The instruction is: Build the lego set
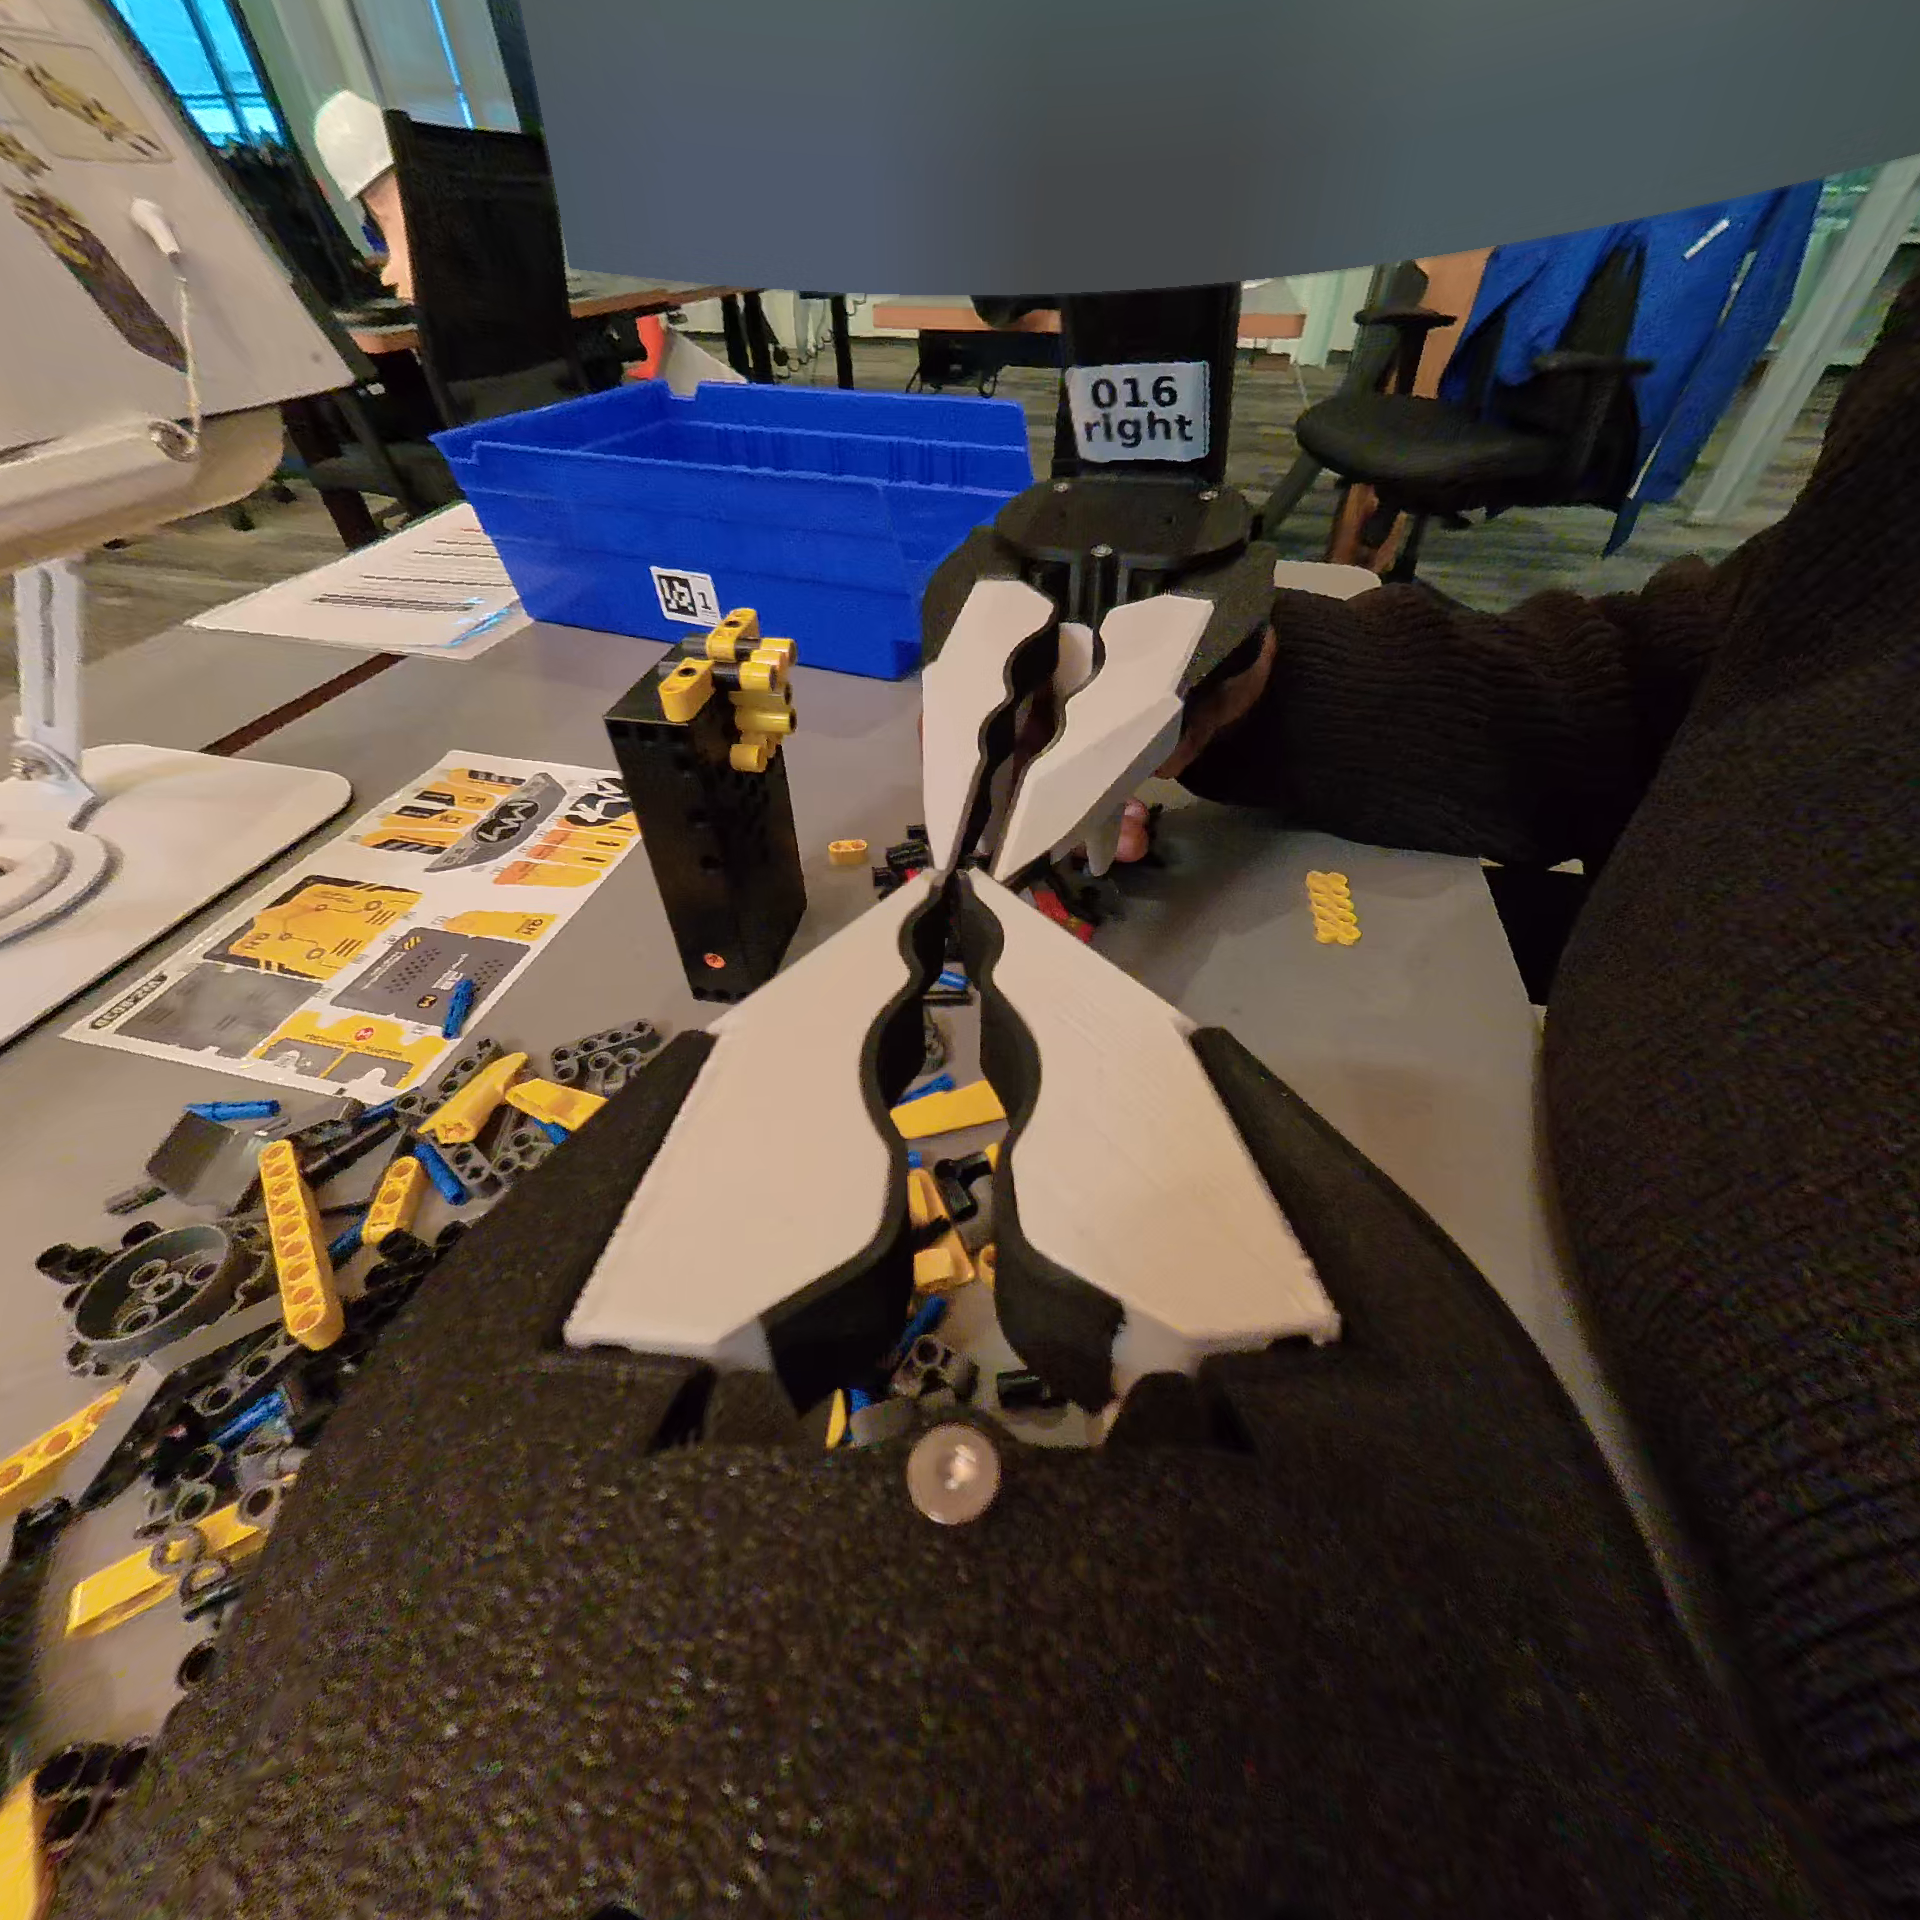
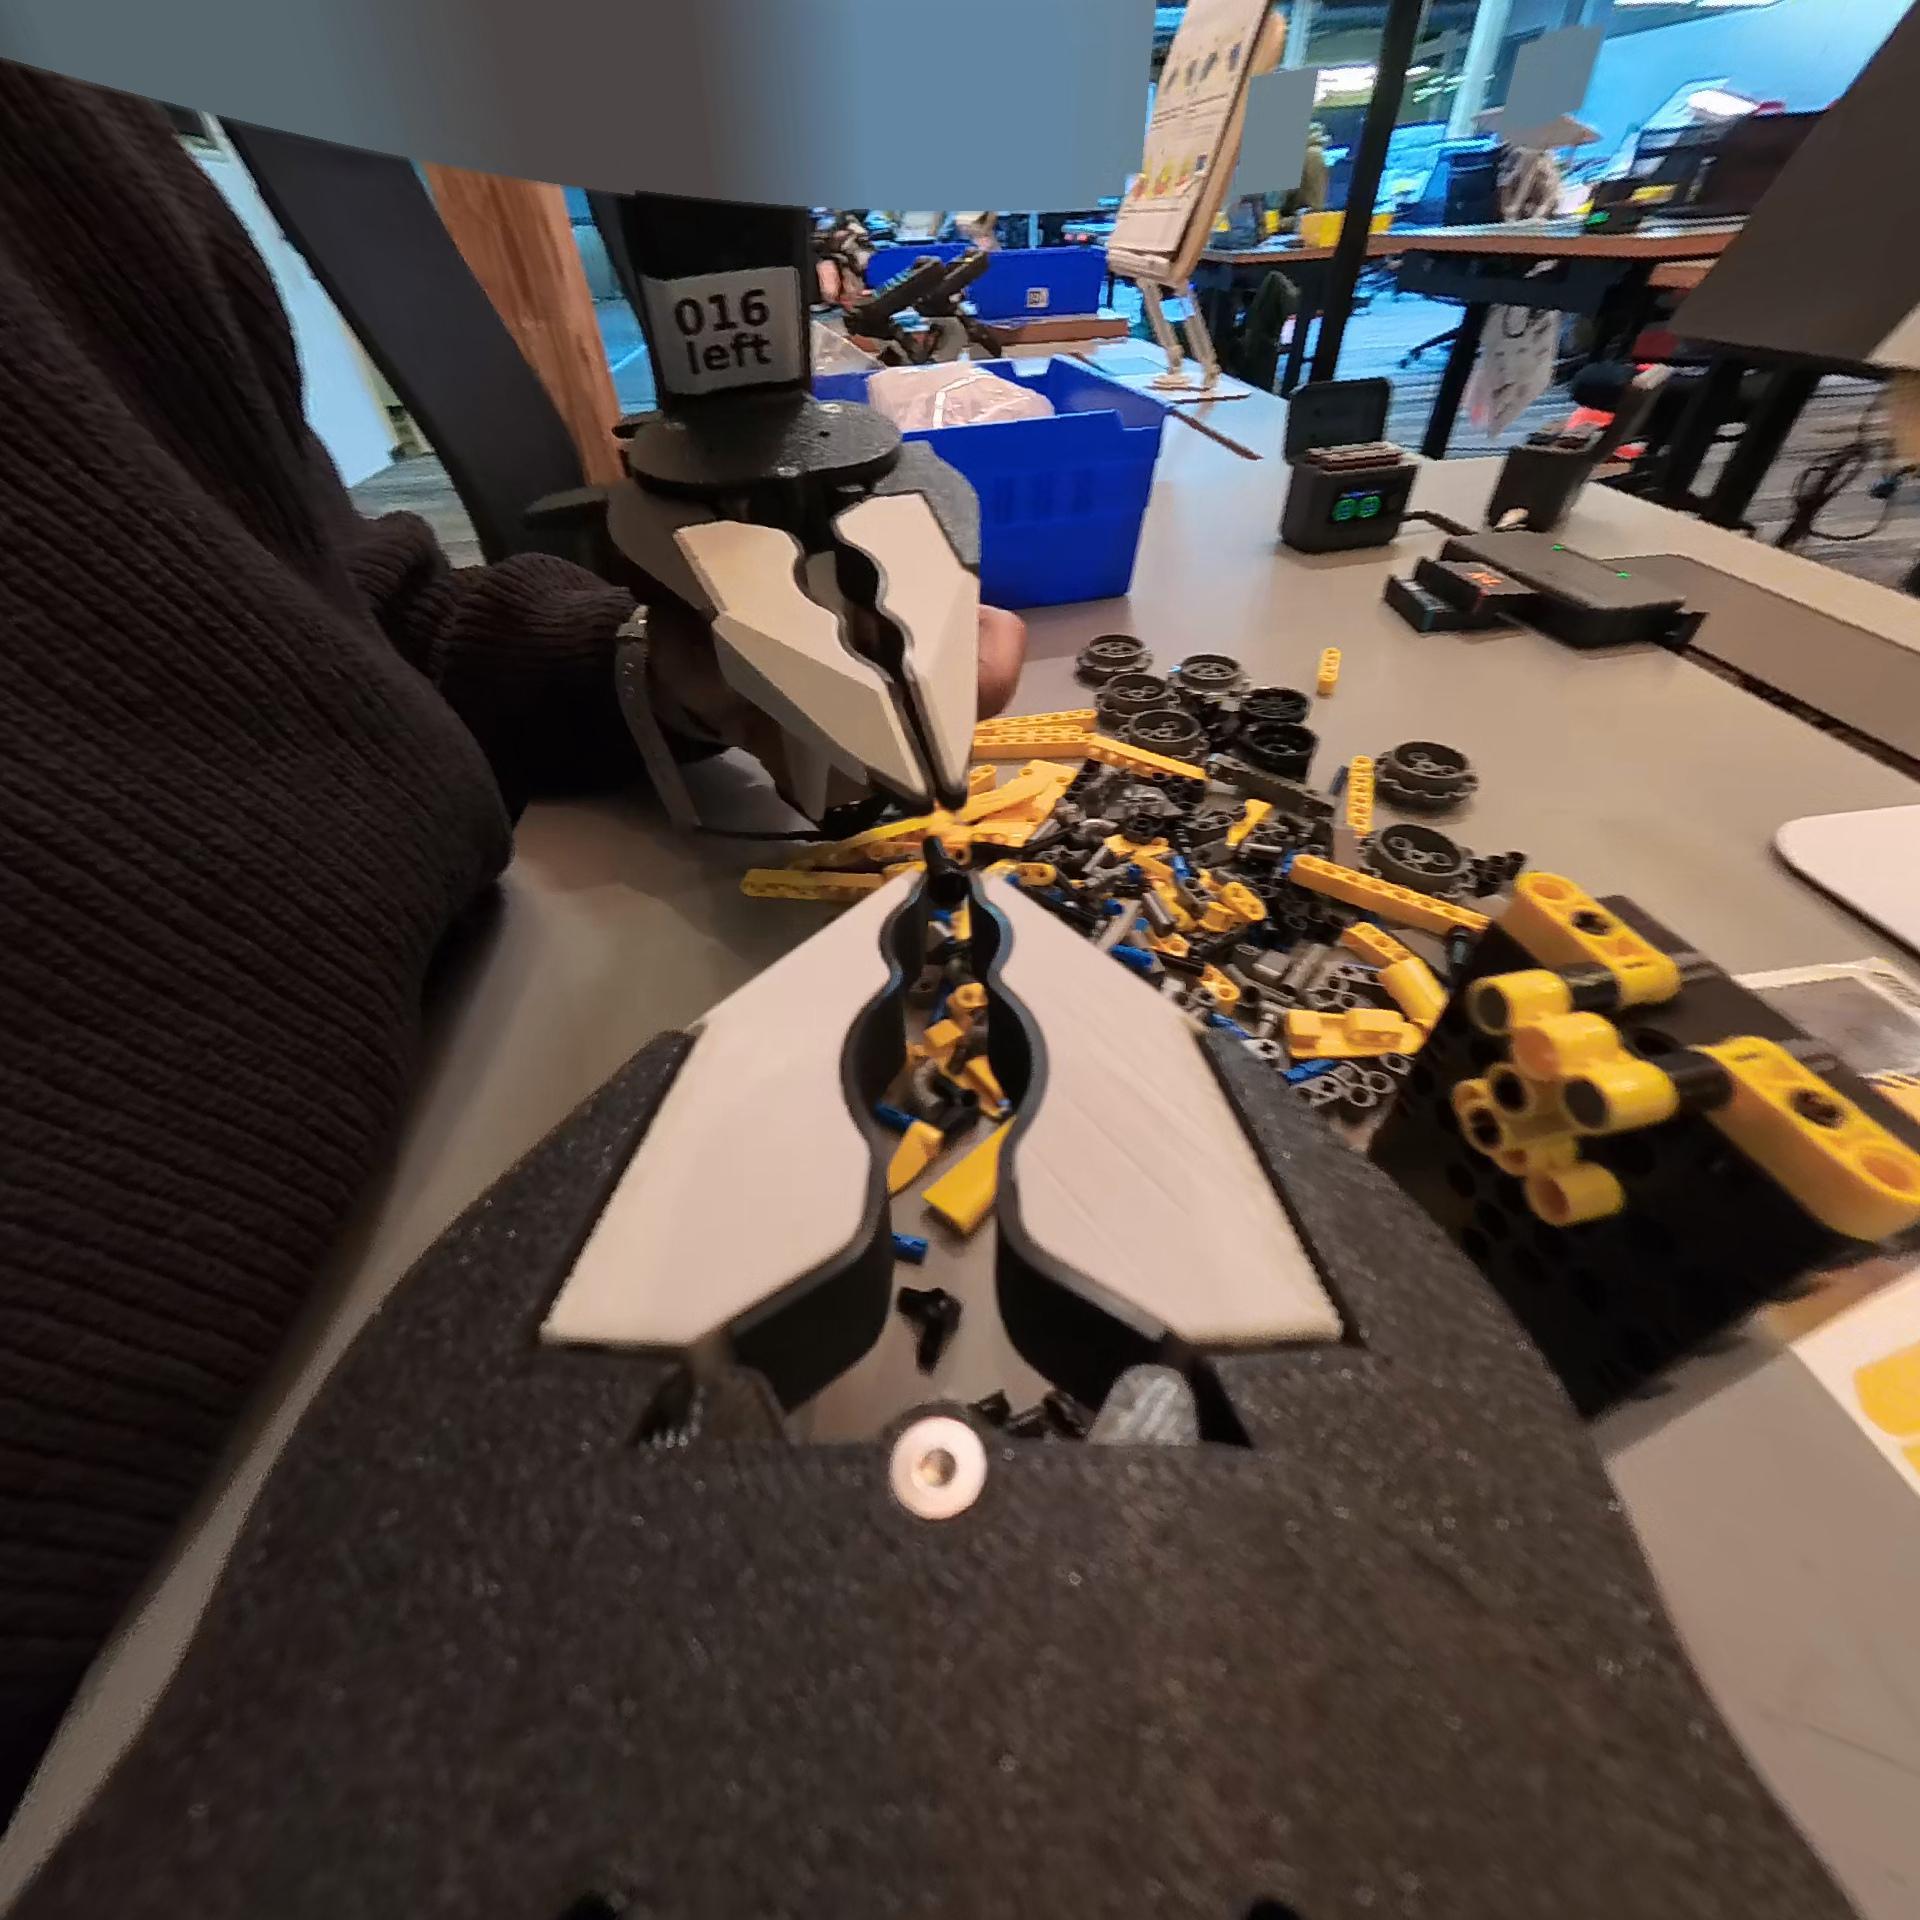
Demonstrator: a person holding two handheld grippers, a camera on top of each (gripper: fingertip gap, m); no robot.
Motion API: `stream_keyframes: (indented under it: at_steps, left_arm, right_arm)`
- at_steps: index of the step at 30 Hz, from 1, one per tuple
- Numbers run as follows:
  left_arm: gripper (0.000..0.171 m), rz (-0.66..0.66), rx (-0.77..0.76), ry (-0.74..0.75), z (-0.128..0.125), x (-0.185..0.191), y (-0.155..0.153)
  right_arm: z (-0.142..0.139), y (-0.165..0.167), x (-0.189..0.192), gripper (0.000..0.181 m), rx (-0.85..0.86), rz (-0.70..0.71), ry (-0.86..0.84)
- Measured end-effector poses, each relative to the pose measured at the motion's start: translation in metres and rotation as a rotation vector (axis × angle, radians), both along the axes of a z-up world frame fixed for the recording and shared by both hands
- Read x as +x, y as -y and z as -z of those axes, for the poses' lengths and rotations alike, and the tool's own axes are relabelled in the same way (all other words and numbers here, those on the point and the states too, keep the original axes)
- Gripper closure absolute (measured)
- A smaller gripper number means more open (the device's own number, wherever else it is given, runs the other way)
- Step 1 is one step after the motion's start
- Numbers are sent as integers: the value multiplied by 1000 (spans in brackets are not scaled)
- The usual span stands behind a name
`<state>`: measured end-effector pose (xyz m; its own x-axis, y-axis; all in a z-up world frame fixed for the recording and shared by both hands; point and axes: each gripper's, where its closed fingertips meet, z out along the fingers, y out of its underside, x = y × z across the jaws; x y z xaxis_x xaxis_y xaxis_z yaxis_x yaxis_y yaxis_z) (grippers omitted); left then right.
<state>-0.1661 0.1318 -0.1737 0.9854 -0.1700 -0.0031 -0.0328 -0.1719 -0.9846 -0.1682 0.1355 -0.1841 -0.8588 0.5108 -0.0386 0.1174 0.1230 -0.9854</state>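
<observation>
Your right gripper (image 2: 943, 891) is pinching a small black pin (image 2: 941, 868) at its closed tips; your left gripper (image 2: 948, 798), also closed, is meeting it tip-to-tip above the loose brick pile (image 2: 1195, 914). Keep tips aligned.

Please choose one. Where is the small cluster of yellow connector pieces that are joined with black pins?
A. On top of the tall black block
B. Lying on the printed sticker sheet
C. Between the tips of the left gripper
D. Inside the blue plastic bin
A: the small cluster of yellow connector pieces sits at the upper end of the tall black block, which stands on the grey table.
</observation>
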Motion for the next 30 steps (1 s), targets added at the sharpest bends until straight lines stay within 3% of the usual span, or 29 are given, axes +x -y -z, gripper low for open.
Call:
stream_keyframes:
  at_steps: [14,20,25,30]
  left_arm:
    - [171,-36,31,72,-8,-12,3]
    - [170,-9,-105,-16,15,-14,11]
    - [169,31,-212,-2,36,-14,14]
    - [147,20,-238,11,41,-12,11]
  right_arm:
    - [-11,-15,-11,176,-28,91,-51]
    - [-20,-31,-15,176,-14,153,-87]
    - [-17,-29,-13,176,19,145,-101]
    - [-21,-35,-13,176,18,163,-117]
